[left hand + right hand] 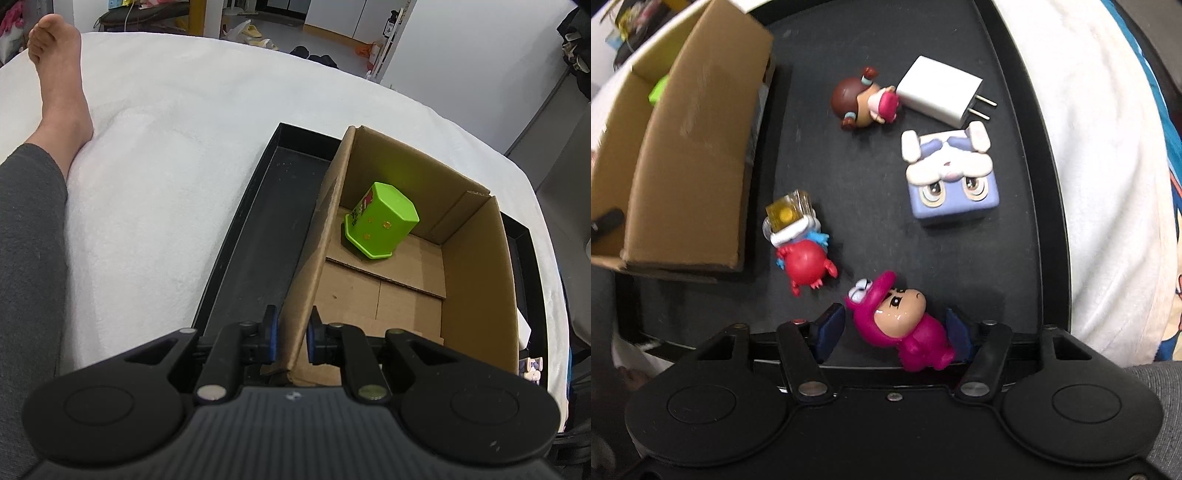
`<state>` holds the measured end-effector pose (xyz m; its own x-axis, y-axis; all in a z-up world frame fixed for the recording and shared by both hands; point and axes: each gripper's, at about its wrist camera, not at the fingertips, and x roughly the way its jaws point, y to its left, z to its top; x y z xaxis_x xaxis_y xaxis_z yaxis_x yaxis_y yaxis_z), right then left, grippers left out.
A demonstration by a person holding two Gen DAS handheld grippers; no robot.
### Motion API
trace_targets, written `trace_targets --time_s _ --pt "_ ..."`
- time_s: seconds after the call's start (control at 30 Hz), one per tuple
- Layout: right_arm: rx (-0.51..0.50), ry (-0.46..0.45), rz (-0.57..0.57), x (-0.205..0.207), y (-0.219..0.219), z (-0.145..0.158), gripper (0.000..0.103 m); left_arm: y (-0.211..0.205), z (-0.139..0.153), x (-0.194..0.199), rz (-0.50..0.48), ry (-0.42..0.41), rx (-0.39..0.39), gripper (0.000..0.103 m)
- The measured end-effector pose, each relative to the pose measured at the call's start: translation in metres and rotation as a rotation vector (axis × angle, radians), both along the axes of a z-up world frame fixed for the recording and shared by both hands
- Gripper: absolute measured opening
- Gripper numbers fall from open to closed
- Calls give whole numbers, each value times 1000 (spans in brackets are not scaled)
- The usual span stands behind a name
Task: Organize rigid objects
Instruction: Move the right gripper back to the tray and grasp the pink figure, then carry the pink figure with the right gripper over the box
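Green cup (382, 221), brown box (476, 266), magenta figure (905, 325).

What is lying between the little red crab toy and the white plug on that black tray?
In the right wrist view, a brown-haired doll figure lies between the red crab toy and the white plug, touching the plug; otherwise bare black tray.

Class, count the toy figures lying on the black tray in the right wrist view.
4: a brown-haired doll beside the charger, a lilac cube mid-right, a red crab near the box, a pink figure between the right tool's fingers. The box may hide more.

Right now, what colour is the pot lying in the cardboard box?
Bright green pot, with small orange spots; clearest in the left wrist view.
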<state>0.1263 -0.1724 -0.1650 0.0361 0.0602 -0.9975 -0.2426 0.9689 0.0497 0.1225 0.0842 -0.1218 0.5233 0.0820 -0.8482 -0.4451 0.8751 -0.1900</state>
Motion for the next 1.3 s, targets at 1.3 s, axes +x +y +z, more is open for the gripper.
trace_targets --time_s 1.3 --pt "173 -208 -79 -2 41 109 50 12 -6 -4 -52 -51 -40 15"
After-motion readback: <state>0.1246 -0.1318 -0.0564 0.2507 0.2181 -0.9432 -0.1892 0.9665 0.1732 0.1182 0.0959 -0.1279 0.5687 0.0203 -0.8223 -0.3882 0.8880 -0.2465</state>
